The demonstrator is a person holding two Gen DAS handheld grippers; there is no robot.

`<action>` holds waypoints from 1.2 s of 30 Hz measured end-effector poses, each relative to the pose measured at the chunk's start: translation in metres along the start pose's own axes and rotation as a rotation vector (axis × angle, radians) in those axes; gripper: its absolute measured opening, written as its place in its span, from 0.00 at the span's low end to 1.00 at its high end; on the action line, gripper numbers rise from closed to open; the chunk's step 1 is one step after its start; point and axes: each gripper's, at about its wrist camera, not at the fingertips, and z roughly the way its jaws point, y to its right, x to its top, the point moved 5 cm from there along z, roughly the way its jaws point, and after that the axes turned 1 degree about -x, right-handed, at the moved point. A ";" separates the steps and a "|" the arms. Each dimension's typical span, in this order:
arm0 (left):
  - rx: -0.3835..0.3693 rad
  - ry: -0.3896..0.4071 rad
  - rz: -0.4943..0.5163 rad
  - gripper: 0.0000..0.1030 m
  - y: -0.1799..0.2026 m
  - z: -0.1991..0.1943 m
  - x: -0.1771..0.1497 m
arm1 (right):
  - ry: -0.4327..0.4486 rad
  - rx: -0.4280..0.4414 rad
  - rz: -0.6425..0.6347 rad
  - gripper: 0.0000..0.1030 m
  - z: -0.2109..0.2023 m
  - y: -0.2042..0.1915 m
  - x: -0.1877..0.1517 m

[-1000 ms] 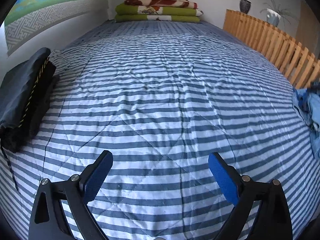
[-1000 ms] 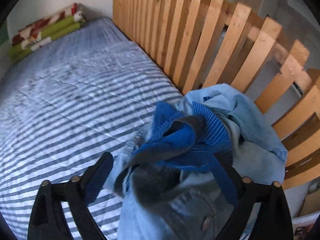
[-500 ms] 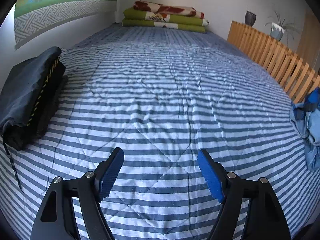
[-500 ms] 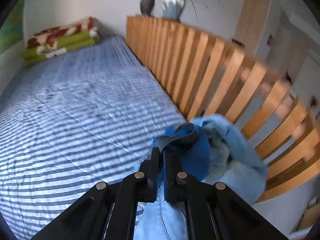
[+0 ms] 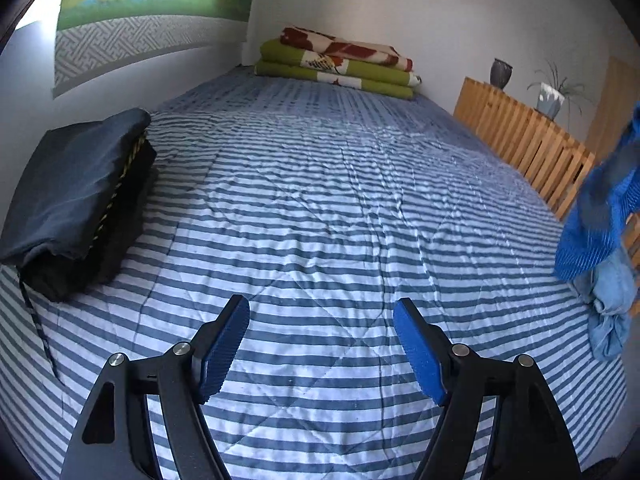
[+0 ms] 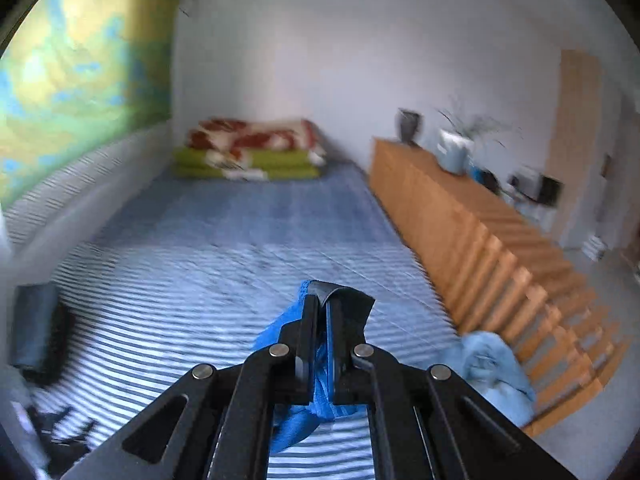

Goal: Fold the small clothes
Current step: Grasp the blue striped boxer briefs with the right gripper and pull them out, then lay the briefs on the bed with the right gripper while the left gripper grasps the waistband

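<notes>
My right gripper (image 6: 320, 308) is shut on a bright blue ribbed garment (image 6: 296, 420) with a grey waistband, which hangs below the jaws above the striped bedspread (image 6: 224, 248). The same blue garment (image 5: 596, 216) dangles in the air at the right edge of the left wrist view. A light blue denim heap (image 6: 486, 364) lies by the wooden slat rail; the left wrist view shows this heap (image 5: 610, 300) under the hanging garment. My left gripper (image 5: 320, 320) stands open over bare bedspread (image 5: 320, 200), holding nothing.
A folded dark navy pile (image 5: 76, 196) sits at the bed's left edge. Folded green and red blankets (image 5: 340, 64) lie at the far end. The wooden slat rail (image 5: 528, 140) borders the right side, with a vase (image 5: 502, 73) and a plant (image 5: 554, 98) behind it.
My right gripper shut on the blue garment and lifted it off the denim heap, swinging left toward the bed's middle. The left gripper tilted up slightly and stayed open.
</notes>
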 end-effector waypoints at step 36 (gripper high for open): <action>0.023 -0.144 0.120 0.10 0.043 0.070 -0.031 | -0.696 0.321 0.320 0.15 0.116 -0.077 -0.358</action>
